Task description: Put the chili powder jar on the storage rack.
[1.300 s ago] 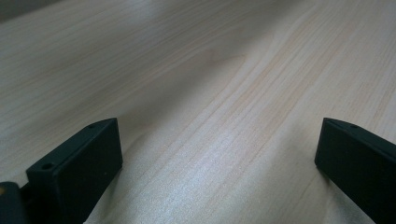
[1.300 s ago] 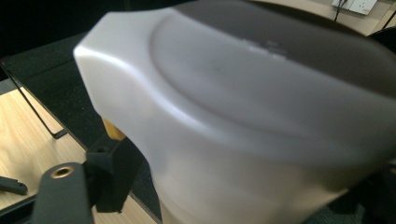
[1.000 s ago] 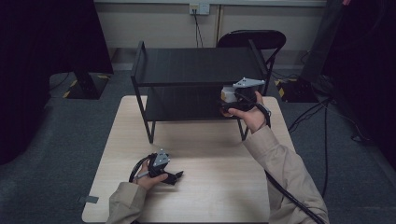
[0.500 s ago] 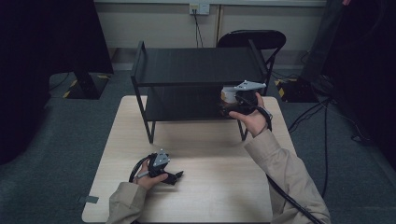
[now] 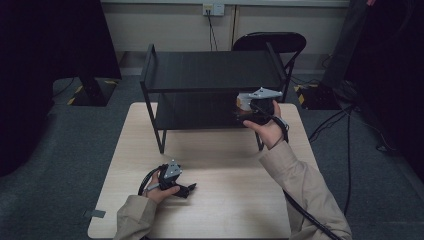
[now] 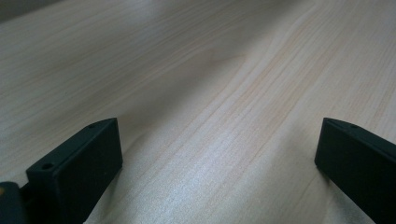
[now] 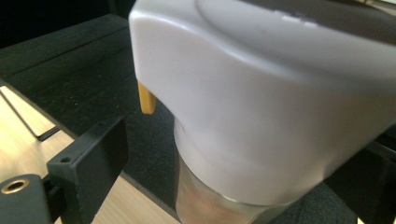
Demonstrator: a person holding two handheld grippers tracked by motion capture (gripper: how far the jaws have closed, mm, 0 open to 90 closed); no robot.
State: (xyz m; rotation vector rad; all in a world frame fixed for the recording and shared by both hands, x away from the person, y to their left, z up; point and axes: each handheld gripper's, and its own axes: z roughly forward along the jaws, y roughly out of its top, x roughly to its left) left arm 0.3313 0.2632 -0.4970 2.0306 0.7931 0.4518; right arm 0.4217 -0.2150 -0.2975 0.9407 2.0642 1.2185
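Jaws of the right gripper (image 5: 244, 111) had just been opening and stood spread around a container (image 7: 261, 116) with a white lid and clear lower body; the left jaw stood apart from it with a visible gap, and contact at the right jaw could not be told. Container sat between the jaws on the lower shelf of the black rack (image 5: 200, 72), close before the camera, a small yellow tab at its lid edge. Left gripper (image 5: 187, 189) rested on the wooden table (image 5: 225, 165), jaws spread wide with bare tabletop between them.
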